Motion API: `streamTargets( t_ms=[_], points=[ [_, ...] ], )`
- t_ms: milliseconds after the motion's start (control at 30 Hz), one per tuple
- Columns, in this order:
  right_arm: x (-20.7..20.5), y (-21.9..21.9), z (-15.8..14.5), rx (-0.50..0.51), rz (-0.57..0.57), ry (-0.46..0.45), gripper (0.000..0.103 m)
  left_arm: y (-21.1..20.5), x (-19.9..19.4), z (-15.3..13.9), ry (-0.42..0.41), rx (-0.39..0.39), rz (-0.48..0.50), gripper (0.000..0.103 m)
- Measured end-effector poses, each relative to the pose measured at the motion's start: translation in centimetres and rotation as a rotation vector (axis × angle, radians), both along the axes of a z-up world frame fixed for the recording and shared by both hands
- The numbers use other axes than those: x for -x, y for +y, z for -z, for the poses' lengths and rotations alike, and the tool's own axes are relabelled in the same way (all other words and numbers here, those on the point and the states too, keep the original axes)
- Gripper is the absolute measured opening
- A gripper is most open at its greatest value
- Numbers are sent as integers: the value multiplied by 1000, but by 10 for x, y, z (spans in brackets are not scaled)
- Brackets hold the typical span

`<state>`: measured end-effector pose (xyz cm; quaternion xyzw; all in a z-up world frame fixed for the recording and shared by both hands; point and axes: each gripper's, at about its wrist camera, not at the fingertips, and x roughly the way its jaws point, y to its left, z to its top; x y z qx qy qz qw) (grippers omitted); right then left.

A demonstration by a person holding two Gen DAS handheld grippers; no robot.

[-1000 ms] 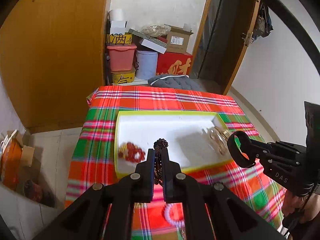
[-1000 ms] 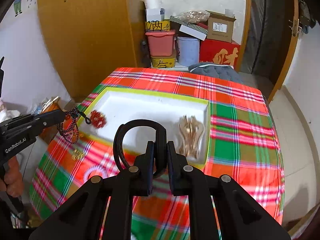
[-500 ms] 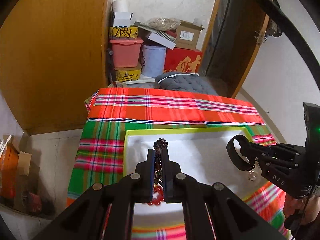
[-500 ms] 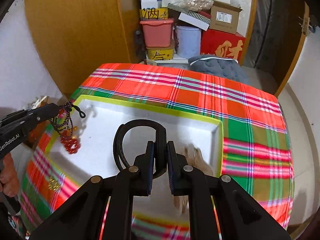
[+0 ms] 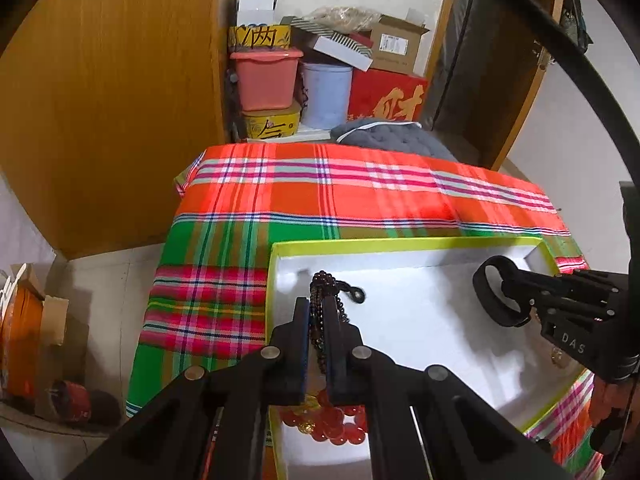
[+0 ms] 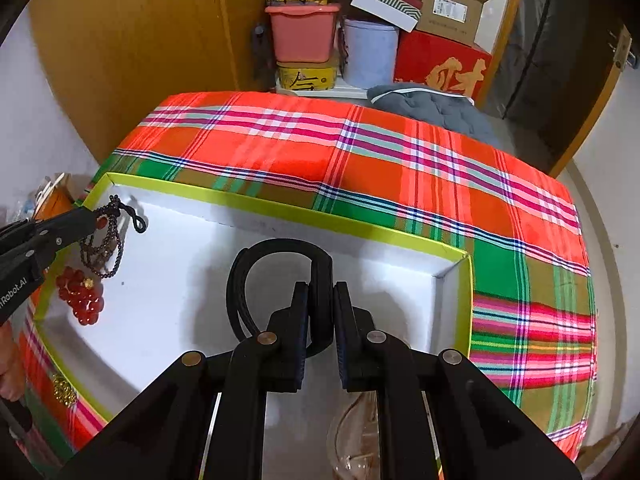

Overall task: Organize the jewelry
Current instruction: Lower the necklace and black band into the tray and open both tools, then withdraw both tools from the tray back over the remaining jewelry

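Note:
My left gripper [image 5: 317,309] is shut on a dark brown bead necklace [image 5: 320,284] and holds it above the left part of a white tray with a yellow-green rim [image 5: 400,243]. The necklace hangs below the left gripper in the right wrist view [image 6: 105,246]. A red bead bracelet [image 6: 80,295] lies in the tray under it. My right gripper [image 6: 321,303] is shut on a black bangle [image 6: 276,254] above the tray's middle [image 6: 280,216]. Gold bangles [image 6: 356,440] lie in the tray under the right gripper, mostly hidden.
The tray sits on a table with a red, green and pink plaid cloth [image 6: 400,160]. A small gold piece [image 6: 63,387] lies on the cloth left of the tray. Stacked boxes and tubs [image 5: 320,76] and a grey cushion [image 5: 392,136] stand beyond the table.
Both grippers have moved forward over the tray with their pieces still held. The tray and the red bracelet now lie closer and lower in both views.

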<state>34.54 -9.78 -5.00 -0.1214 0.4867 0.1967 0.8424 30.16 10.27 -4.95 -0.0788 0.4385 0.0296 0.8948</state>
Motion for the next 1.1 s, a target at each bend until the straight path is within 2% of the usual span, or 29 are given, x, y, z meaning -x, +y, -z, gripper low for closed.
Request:
streamTargets(
  t_ms=[67,133,467,867,933,1100],
  points=[
    [-2,0,0,-1,-2,7,14,0,-1,3,6,-5,-6,6],
    [-1,-2,-1,-12,-3,8,21,0,1,2,1,-10,-7,6],
    [18,-12,-27,-54,3,-41,22,-7,16,-19,-31,-22,-10,9],
    [95,-37,-61,-131,-18,-82,25,-27,89,-54,-65,-29,-23,12],
    [110,-42,-64,-143,-23,-84,31,-32,104,-58,-72,-26,-17,12],
    [145,-53,-72,-172,-37,-91,34,-42,138,-65,-83,-24,-8,12]
  ],
)
